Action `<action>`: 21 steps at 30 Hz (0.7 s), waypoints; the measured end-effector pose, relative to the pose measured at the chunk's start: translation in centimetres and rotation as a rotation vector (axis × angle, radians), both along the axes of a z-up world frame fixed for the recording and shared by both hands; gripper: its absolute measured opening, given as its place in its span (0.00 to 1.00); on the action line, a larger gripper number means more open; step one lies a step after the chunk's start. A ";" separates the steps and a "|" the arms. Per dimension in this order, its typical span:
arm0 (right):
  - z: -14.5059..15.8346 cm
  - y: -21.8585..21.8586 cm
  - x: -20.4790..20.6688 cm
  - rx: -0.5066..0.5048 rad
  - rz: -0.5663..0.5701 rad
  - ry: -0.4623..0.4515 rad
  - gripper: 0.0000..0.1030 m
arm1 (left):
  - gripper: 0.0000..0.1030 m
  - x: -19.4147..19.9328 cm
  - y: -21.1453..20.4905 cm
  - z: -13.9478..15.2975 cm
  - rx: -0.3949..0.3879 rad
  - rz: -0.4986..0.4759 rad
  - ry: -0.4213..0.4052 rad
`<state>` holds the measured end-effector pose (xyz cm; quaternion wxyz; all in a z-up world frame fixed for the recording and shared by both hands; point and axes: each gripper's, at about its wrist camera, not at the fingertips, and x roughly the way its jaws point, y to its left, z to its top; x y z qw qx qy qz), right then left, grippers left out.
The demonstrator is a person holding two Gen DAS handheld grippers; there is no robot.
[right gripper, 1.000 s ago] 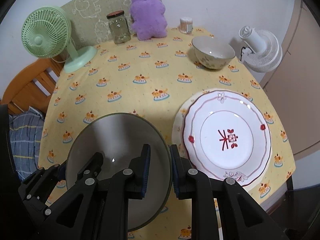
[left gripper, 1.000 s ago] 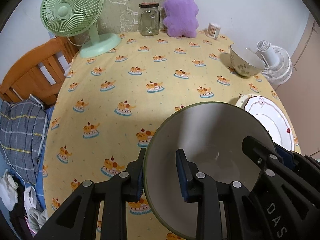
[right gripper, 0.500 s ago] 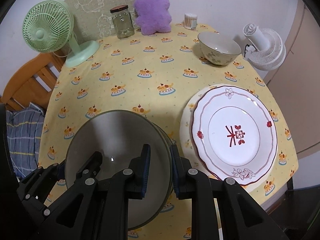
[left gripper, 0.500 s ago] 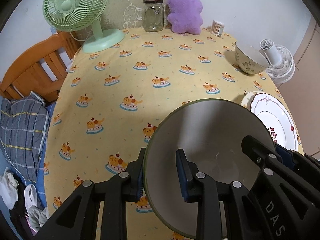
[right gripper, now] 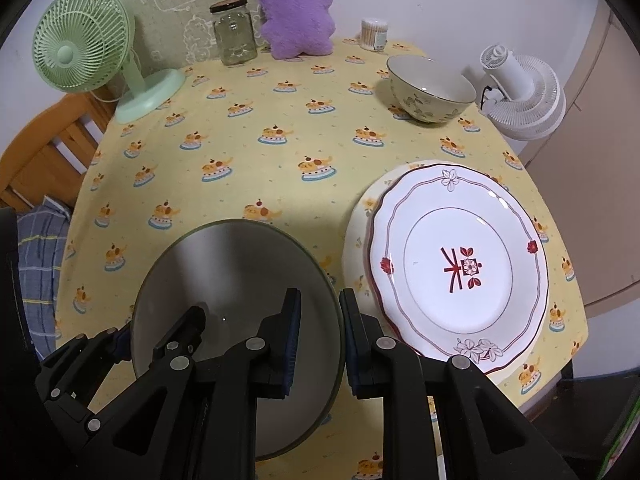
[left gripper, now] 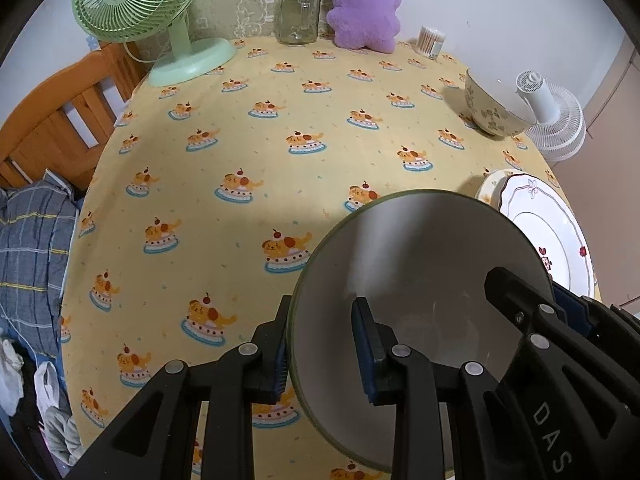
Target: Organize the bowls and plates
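**Grey bowl held at both rims, stacking step pending**

The grey bowl (left gripper: 420, 280) with the green rim is off the cloth, tilted, and carried near the front edge of the table. The left gripper (left gripper: 320, 344) pinches the bowl's left rim, one pad outside the wall and one inside. The right gripper (right gripper: 318, 340) pinches the opposite rim in the same manner. Both claws are pressed onto the bowl wall; neither is spread.

Just to the right of the bowl lies the stack of plates (right gripper: 460, 264): a white plate with a red motif on top of a wider cream plate. The bowl's rim appears near the stack but apart from it. Further back on the right side stands the floral bowl (right gripper: 430, 92), upright and empty, well apart from the held bowl.

Along the far edge of the yellow tablecloth (left gripper: 280, 120) stand a green fan (left gripper: 136, 0), a glass jar (left gripper: 298, 12), a purple plush toy (left gripper: 364, 8) and a cotton swab container (right gripper: 374, 34). A white fan (right gripper: 524, 92) sits beyond the right edge.

Assessment: the plates look already gathered; the step in hand is carrying the grey bowl to its place. The next move probably calls for taking it to the floral bowl, levelling it, then nesting the two or setting it alongside before either claw lets go. Uneven release risks tipping.
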<state>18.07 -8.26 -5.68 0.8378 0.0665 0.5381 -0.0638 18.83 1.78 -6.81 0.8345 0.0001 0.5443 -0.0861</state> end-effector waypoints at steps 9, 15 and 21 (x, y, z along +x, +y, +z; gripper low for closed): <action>-0.1 0.1 0.1 -0.011 0.004 0.003 0.23 | 0.26 0.1 0.1 -0.1 -0.006 -0.003 -0.001; -0.1 0.1 -0.1 0.008 0.016 -0.029 0.30 | 0.41 -0.1 0.0 0.2 -0.001 -0.019 -0.015; 0.4 0.1 -0.6 0.085 0.031 -0.057 0.58 | 0.58 -0.6 0.3 1.3 0.018 -0.034 -0.048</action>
